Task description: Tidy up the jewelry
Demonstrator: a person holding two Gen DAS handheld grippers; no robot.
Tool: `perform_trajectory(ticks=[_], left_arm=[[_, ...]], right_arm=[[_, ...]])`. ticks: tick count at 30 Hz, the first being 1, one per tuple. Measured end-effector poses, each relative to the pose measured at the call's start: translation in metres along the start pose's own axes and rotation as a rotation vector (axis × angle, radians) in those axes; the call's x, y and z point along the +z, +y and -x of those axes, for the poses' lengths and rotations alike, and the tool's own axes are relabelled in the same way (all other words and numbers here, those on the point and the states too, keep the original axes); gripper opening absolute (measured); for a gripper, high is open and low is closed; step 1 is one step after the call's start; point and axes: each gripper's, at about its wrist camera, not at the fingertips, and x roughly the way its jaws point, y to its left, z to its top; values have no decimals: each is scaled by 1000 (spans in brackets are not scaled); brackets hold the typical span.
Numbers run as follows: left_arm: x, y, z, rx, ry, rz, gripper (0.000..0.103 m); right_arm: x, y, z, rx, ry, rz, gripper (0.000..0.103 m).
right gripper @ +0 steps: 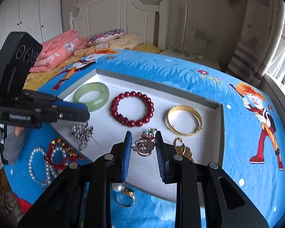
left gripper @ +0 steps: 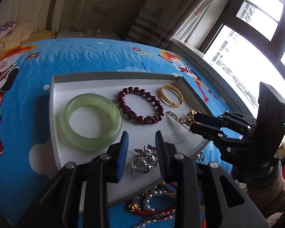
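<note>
A glossy, translucent green bangle [left gripper: 91, 121], polished dark red bead bracelet [left gripper: 141, 105] and shiny gold metal bangle [left gripper: 172, 97] lie in a matt white cardboard tray [left gripper: 53, 102] on a soft printed fleece blanket [left gripper: 20, 98].

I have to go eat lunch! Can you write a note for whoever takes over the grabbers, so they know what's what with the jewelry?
Left gripper: open, over the silver brooch lying in the tray.
Right gripper: looks shut on a small colourful brooch, low over the tray.
Done, in the tray: green bangle, red bead bracelet, gold bangle, gold pin.
Left, on the blanket: pearl strands, red cord bracelets, a ring, a loose pearl.
</note>
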Motion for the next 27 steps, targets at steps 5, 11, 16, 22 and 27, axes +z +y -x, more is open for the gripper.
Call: perform_trajectory(ticks=[5, 11, 16, 22, 27], left_arm=[[1, -5, 17, 59, -58, -18, 51], [-8, -19, 46, 174, -165, -47, 88], [-27, -25, 60, 275, -214, -63, 97], [-53, -25, 72, 419, -257, -70, 100], [-67, -15, 83, 499, -265, -30, 100]], right_arm=[[-15, -9, 9, -9, 32, -14, 27], [-24, -23, 35, 14, -33, -109, 41], [-39, -27, 51, 29, -74, -160, 46], [-53, -32, 55, 24, -75, -200, 54], [-61, -34, 57, 27, -78, -229, 54]])
